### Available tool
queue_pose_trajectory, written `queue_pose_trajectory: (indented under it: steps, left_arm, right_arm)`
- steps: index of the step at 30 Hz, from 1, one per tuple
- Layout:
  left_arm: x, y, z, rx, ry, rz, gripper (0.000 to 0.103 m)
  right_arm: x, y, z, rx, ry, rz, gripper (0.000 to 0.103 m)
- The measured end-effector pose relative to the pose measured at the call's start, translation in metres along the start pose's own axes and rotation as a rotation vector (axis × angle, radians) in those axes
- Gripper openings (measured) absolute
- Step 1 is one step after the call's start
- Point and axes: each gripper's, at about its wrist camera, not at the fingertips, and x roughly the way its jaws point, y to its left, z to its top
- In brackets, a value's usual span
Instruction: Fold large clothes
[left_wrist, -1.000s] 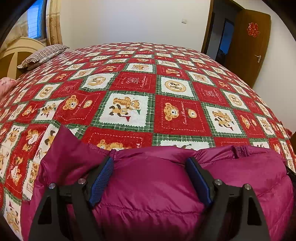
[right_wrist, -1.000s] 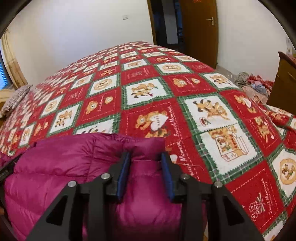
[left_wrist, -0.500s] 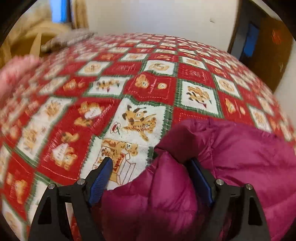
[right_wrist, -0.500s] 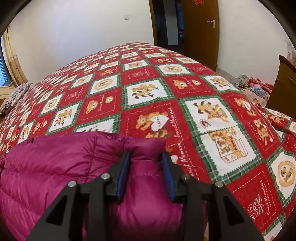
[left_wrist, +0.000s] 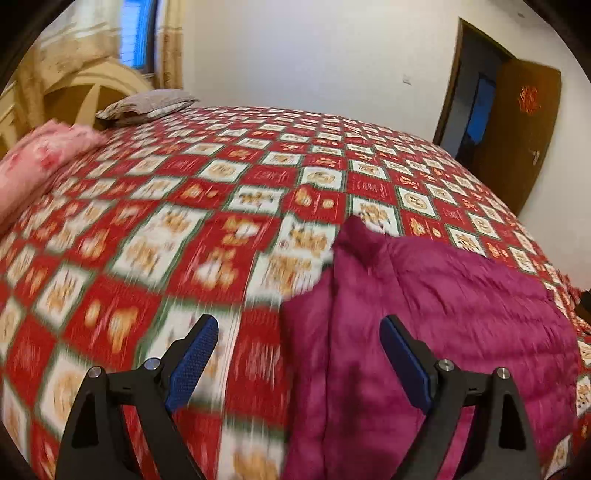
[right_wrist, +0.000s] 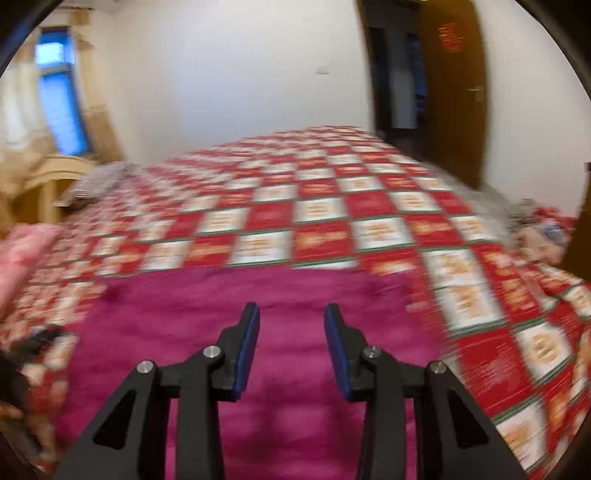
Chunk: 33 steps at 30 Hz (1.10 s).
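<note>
A: What is hard to read here?

B: Both views are smeared by motion. The bedspread pattern near the left gripper is a blur, and in the right wrist view the whole bedspread is streaked. The lower edge of the jacket runs out of frame behind the gripper arms. A dark shape at the left edge of the right wrist view is too blurred to name.

A: The jacket itself?

B: Magenta, puffy, quilted in bands. It lies on the bed as a fairly flat slab, one corner poking up toward the far side. In the right wrist view the jacket spreads wide under the right gripper.

A: Fingers?

B: Left pair spread wide, nothing between them. Right pair parted with a clear gap, holding nothing, above the fabric.

A: Against half a second ago?

B: The right fingers had jacket fabric between them then; now they have let go. The left gripper has pulled back from the jacket.

A: Surroundings?

B: Pink pillow, grey pillow, brown door.
</note>
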Motion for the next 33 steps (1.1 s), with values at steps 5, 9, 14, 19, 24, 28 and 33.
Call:
queue_pose_trajectory:
  steps: [5,9,14,19,24,28,33]
  left_arm:
    - [0.009,-0.002,-0.034,-0.077,0.038,0.001,0.09]
    - [0.019,-0.008,-0.048,-0.186,0.086,-0.11,0.09]
    - [0.022,-0.018,-0.051,-0.226,0.061,-0.17,0.092]
    - [0.015,-0.023,-0.053,-0.296,0.036,-0.298,0.072]
    - [0.004,-0.039,-0.032,-0.234,0.011,-0.332,0.023]
    - [-0.023,-0.061,-0.016,-0.159,-0.05,-0.366,0.019]
    - [-0.058,-0.105,0.0,-0.017,-0.118,-0.415,0.017]
  right_arm:
    - [0.035,0.064,-0.023,-0.03,0.072,0.102,0.023]
    - [0.073,0.084,-0.045,-0.069,0.131,0.029,0.021]
    - [0.082,0.078,-0.061,-0.056,0.132,0.019,0.019]
    - [0.082,0.069,-0.067,-0.016,0.126,0.058,0.019]
    - [0.085,0.057,-0.066,0.07,0.14,0.125,0.017]
    - [0.086,0.048,-0.065,0.136,0.157,0.189,0.016]
    - [0.089,0.034,-0.066,0.235,0.184,0.275,0.012]
